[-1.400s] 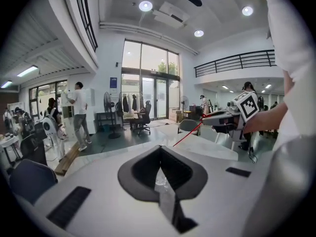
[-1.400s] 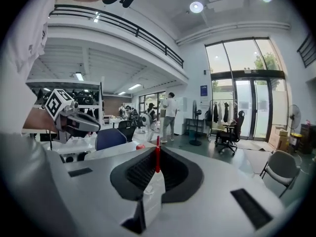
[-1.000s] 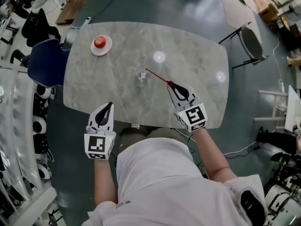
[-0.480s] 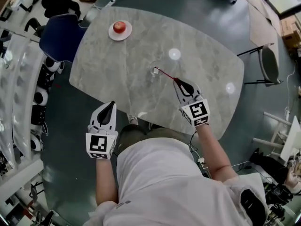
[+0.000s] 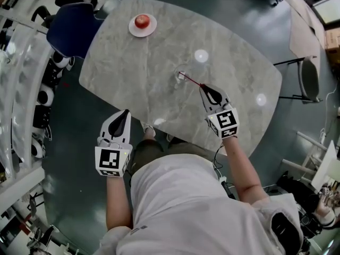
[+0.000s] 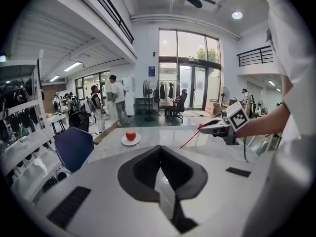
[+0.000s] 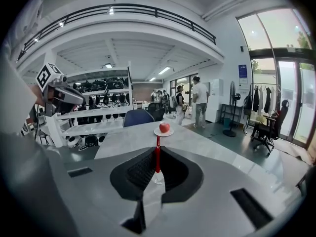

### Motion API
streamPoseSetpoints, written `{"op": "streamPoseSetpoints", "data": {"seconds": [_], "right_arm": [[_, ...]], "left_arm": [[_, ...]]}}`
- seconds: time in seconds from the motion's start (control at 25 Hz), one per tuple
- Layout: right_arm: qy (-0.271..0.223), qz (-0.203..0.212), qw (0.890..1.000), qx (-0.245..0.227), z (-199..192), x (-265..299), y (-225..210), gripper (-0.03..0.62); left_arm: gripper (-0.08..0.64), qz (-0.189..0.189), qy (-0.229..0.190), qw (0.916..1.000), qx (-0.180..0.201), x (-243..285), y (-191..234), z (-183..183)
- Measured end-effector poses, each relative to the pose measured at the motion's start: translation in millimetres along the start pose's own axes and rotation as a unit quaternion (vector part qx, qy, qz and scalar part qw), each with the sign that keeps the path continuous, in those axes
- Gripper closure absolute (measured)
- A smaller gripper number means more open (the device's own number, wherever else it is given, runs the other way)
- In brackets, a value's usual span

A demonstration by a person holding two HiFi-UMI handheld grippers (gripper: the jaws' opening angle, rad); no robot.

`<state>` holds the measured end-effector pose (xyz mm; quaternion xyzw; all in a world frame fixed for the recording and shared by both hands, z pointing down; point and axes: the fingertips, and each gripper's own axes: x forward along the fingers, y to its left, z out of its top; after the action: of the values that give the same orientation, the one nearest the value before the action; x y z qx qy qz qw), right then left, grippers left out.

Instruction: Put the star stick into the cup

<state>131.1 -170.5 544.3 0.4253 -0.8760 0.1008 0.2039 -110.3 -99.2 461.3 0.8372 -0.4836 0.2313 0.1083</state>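
The left gripper (image 5: 125, 112) hangs just off the table (image 5: 159, 47) edge, its 2 jaws together on nothing. The right gripper (image 5: 203, 87) is clamped on the red stick (image 5: 192, 81), whose far end meets the clear cup (image 5: 179, 77). 1 apple (image 5: 142, 20) sits well beyond.

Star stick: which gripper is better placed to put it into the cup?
Right. The right gripper is shut on the star stick, whose far end reaches the cup. The left gripper is shut, empty, back by the table edge.
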Motion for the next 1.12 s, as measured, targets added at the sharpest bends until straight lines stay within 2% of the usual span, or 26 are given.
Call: {"op": "streamPoseSetpoints", "data": {"seconds": [0.36,0.68,1.12], "right_arm": [[0.012,0.01,1.0,-0.001,-12,12,2,0.565],[0.005,0.007,1.0,0.002,-18,12,1,0.565],[0.021,0.002,1.0,-0.002,-27,9,1,0.558]], "left_arm": [[0.558,0.006,0.012,0.9999,-0.008,-3,-3,-12],[0.558,0.01,0.017,0.9998,-0.008,-7,-8,-18],[0.558,0.005,0.018,0.9998,-0.006,-9,-16,-18]]}}
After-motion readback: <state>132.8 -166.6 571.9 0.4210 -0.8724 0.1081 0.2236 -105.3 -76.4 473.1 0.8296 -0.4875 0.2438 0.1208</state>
